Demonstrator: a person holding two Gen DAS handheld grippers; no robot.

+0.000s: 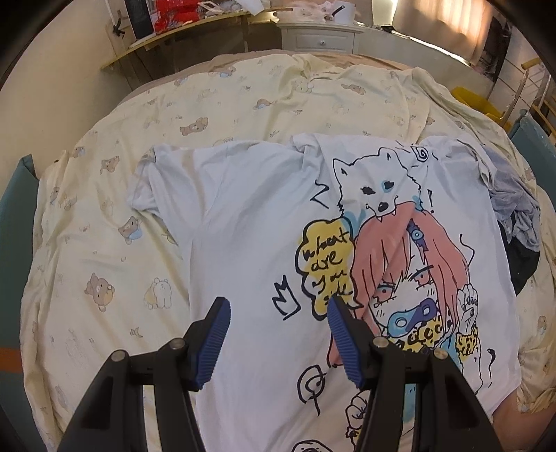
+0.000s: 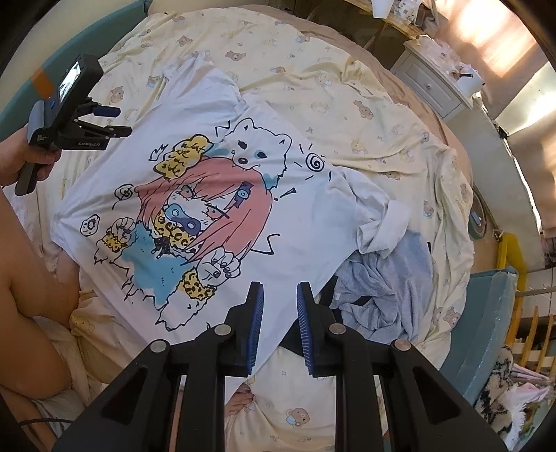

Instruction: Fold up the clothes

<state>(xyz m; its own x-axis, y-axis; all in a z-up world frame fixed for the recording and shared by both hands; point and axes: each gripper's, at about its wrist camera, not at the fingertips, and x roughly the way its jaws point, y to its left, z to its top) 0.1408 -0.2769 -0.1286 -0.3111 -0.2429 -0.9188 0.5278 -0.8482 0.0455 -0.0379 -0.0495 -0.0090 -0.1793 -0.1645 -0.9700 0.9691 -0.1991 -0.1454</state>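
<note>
A wide bed [image 1: 243,104] fills both views, covered by a pale yellow quilt [image 2: 347,114] printed with small teddy bears and rumpled into folds. A teal padded frame [image 2: 486,313] runs round the bed's edge.

A white T-shirt [image 1: 226,226] lies spread face up across the near half of the bed, its hem by the near edge and its collar toward the far side. Its front bears a large cartoon of a pink-haired girl with a white dog on her head and a yellow speech bubble. One short sleeve lies flat on the quilt; the other is bunched where it meets a crumpled grey-blue garment [image 2: 389,288] just beside the shirt, near the bed's right edge. Something dark lies partly under that garment.

Beyond the far edge of the bed stand a white nightstand [image 1: 319,36] with a drawer and a cluttered shelf [image 1: 194,24]; what lies on them is too small to tell.

The left claw [image 1: 278,323], held in a person's hand [image 2: 21,156], hangs over the shirt's plain side with its blue pads spread and nothing between them. The right claw [image 2: 279,313] hangs over the shirt's hem corner, its pads close together but apart, pinching nothing.
</note>
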